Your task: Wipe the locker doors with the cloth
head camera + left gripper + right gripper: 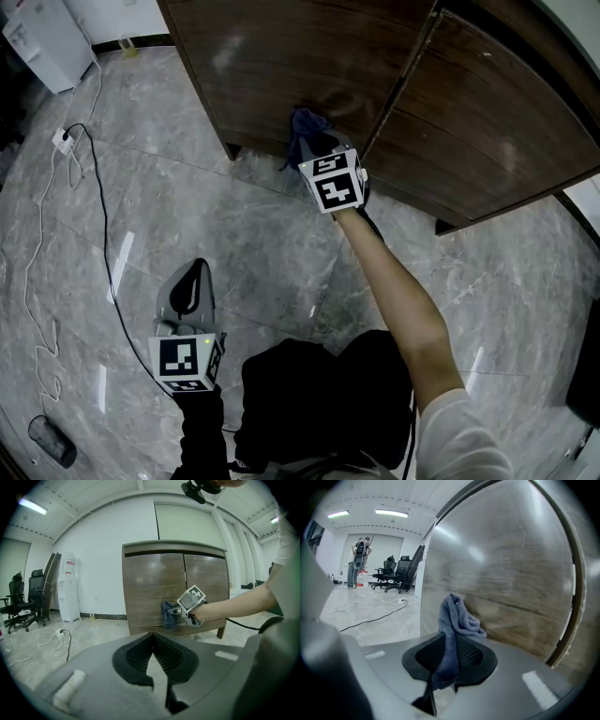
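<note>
Grey marble floor [187, 187] fronts the brown locker door [309, 66]; the right gripper [307, 142] pinches a blue cloth [454, 616] against it. The left gripper [152, 637] hangs well apart, jaws together, empty.

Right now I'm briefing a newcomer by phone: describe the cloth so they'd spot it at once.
Find the brown wooden locker with two doors, standing on the grey marble floor. Low on its left door as you face it, the right gripper holds a cloth against the wood. It is the only soft, crumpled blue-grey thing there, pinched between the jaws.
</note>
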`<state>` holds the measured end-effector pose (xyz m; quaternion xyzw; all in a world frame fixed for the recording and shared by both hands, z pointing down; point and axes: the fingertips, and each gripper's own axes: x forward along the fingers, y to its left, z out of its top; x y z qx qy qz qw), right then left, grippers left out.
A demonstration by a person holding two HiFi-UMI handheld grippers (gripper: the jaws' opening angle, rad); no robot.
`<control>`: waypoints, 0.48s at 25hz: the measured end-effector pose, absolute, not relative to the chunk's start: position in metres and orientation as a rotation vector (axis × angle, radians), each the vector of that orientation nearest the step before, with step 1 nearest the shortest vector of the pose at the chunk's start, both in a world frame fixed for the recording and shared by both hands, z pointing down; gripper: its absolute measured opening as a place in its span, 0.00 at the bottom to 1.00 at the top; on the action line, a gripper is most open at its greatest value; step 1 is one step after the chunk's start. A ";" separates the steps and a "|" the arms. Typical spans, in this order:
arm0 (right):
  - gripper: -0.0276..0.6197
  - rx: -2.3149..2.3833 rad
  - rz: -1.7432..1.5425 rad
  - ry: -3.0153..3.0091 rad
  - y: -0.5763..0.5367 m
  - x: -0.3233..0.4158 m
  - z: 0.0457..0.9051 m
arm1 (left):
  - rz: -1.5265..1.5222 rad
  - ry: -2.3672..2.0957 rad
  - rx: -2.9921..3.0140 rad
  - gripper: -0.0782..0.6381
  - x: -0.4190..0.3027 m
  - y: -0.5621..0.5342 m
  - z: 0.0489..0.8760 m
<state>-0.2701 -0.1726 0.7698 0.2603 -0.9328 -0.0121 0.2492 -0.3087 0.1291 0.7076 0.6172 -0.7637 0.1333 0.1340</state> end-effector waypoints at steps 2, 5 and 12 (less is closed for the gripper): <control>0.15 0.710 -0.065 -2.565 -0.172 -0.274 0.751 | 0.386 -2.217 1.787 0.11 -0.310 0.130 0.706; 0.15 0.712 -0.112 -2.598 -0.173 -0.278 0.723 | 0.384 -2.221 1.788 0.11 -0.310 0.131 0.704; 0.15 0.745 -0.206 -2.679 -0.173 -0.287 0.655 | 0.381 -2.235 1.781 0.11 -0.314 0.136 0.698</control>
